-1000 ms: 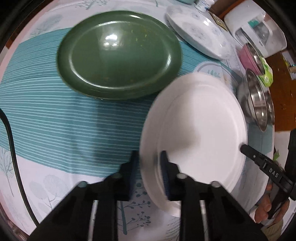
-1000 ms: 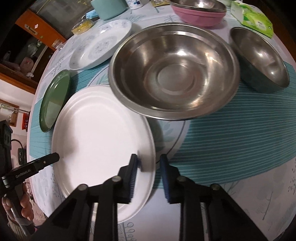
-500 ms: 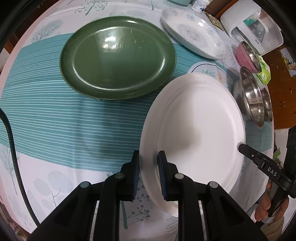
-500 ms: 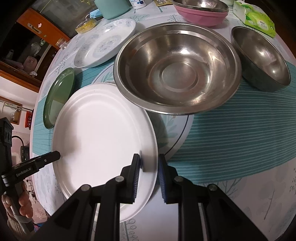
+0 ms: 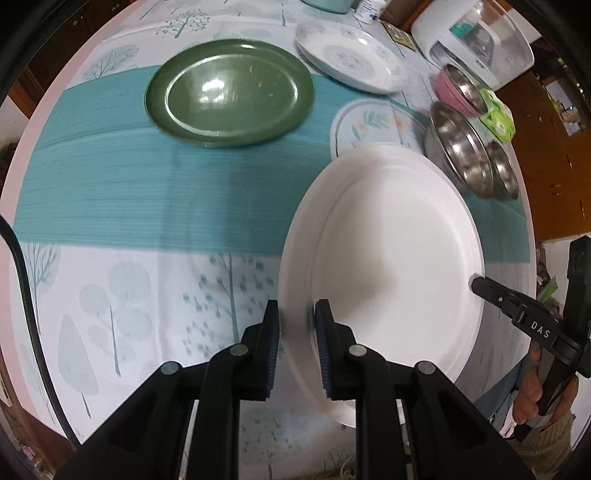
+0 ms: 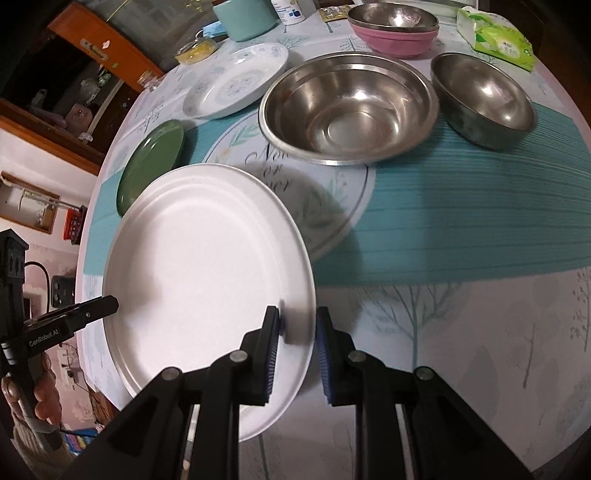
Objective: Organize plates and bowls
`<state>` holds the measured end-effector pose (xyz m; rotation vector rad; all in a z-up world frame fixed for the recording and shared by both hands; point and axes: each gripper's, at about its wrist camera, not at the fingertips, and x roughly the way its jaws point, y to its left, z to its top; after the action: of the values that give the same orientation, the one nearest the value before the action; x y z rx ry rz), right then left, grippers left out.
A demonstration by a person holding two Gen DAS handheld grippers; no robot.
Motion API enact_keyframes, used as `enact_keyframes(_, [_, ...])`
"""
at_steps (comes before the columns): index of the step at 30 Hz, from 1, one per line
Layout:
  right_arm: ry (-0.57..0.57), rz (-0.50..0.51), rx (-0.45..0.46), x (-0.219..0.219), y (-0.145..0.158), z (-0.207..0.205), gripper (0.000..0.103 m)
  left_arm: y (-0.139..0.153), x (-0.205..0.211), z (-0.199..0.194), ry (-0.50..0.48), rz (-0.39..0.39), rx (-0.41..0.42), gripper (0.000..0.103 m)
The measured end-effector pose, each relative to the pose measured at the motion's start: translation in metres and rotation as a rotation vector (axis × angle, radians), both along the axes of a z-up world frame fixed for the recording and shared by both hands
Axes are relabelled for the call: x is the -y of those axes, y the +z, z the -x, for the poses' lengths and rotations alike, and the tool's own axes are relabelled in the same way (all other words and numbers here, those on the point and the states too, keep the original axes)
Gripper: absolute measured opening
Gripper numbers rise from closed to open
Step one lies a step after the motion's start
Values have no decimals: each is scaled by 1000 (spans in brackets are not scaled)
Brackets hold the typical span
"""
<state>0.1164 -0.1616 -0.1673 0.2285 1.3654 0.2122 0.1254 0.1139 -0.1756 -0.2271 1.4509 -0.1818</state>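
Note:
A large white plate is held up above the table by both grippers. My left gripper is shut on its left rim. My right gripper is shut on its right rim, and the plate fills the left of the right wrist view. A green plate lies on the teal runner beyond it, also small in the right wrist view. A flowered white plate lies farther back. A big steel bowl and a smaller steel bowl stand on the right.
A round printed placemat lies uncovered under the big bowl's near side. A pink bowl with a steel bowl inside, a tissue pack, a teal container and a white appliance stand at the back. A black cable hangs at the left edge.
The white plate has been lifted off the placemat and drawn back toward the near table edge, both grippers still holding it. The placemat now shows; the green plate looks farther away.

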Motion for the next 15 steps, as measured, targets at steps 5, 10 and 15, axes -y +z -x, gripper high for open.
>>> enact_keyframes(5, [25, 36, -22, 2, -6, 24, 20, -11, 12, 25, -26, -39, -29, 18])
enact_keyframes(10, [16, 38, -66, 12, -20, 51, 20, -26, 19, 45, -37, -42, -75, 18])
enact_keyframes(15, [15, 48, -83, 18, -27, 71, 20, -32, 29, 63, -68, -57, -86, 18])
